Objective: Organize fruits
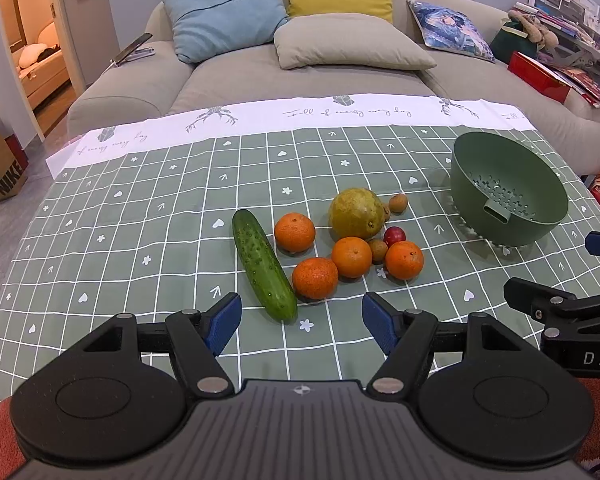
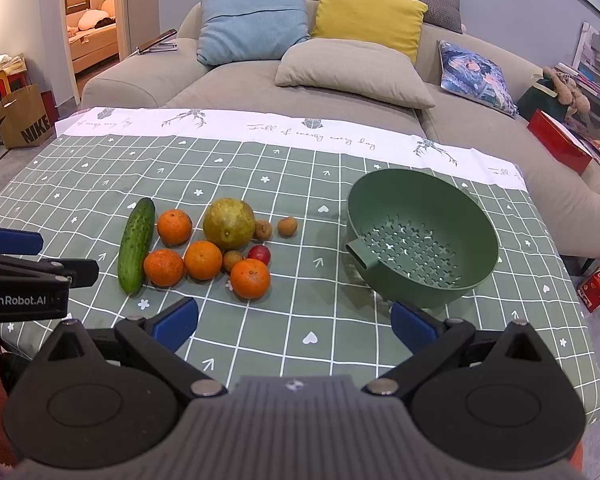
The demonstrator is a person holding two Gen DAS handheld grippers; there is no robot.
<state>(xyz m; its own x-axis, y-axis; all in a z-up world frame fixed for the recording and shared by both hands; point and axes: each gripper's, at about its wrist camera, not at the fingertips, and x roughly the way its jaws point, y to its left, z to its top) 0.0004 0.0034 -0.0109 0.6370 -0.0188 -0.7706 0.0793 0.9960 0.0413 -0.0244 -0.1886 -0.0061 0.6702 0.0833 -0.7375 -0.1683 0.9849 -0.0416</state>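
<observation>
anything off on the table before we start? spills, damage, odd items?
No spills or damage. One oddity: a cucumber lies at the left edge of the fruit pile, beside the oranges and the pear, though the job is fruit. The green colander sits upright and empty, apart on the right.

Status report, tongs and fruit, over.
Left tongs open, empty. Right tongs open, empty. Fruit pile on cloth, green colander empty. Nothing in the way.
</observation>
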